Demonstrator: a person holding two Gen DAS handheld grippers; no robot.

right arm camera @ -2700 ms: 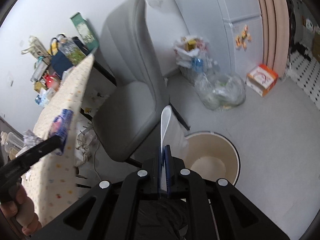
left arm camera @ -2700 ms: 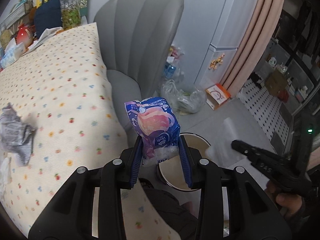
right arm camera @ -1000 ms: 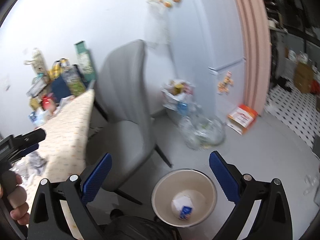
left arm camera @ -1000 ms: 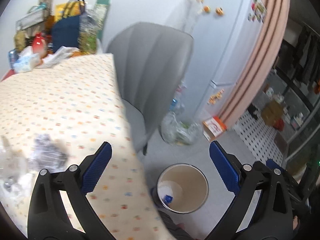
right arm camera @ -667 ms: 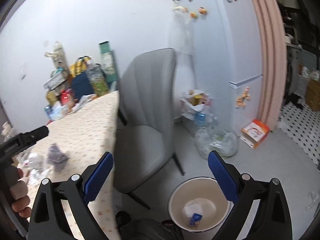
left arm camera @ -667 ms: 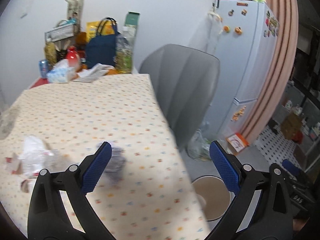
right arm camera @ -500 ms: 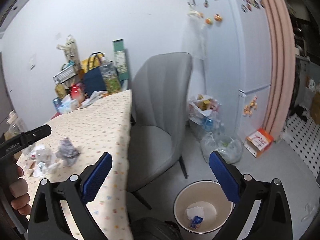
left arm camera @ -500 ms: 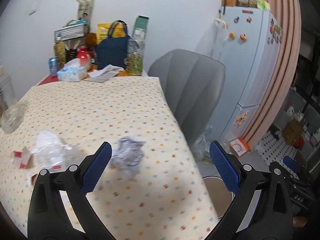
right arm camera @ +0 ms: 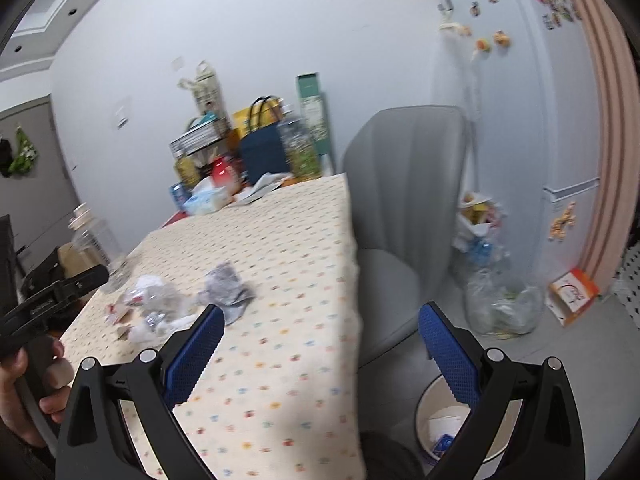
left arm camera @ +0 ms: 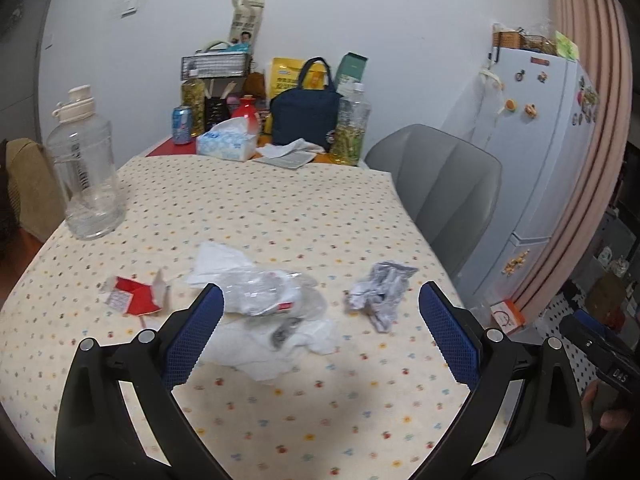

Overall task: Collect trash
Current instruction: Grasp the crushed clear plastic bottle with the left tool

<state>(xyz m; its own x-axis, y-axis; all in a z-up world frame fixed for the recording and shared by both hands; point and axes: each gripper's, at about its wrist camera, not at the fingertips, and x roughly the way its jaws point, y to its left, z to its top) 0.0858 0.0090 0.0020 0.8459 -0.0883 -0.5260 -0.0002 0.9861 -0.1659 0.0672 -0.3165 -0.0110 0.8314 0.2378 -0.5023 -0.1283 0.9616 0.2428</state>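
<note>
Trash lies in a loose cluster near the table's (left arm camera: 280, 208) near edge, toward its right side: a crumpled grey wrapper (left arm camera: 380, 294) closest to the right edge, a heap of clear plastic and white tissue (left arm camera: 272, 316) just beside it toward the middle, and a torn red carton piece (left arm camera: 134, 300) farther left. The left gripper (left arm camera: 318, 334) hangs above the near edge with its jaws spread wide and nothing between them, the plastic heap straight ahead and the grey wrapper ahead and slightly right. The right gripper (right arm camera: 320, 348), equally wide and empty, sits at the table's right edge above the bin (right arm camera: 424, 412) on the floor, which already holds scraps. Judged from this, the left gripper is nearer the heap, and the wrapper lies between both tools.
</note>
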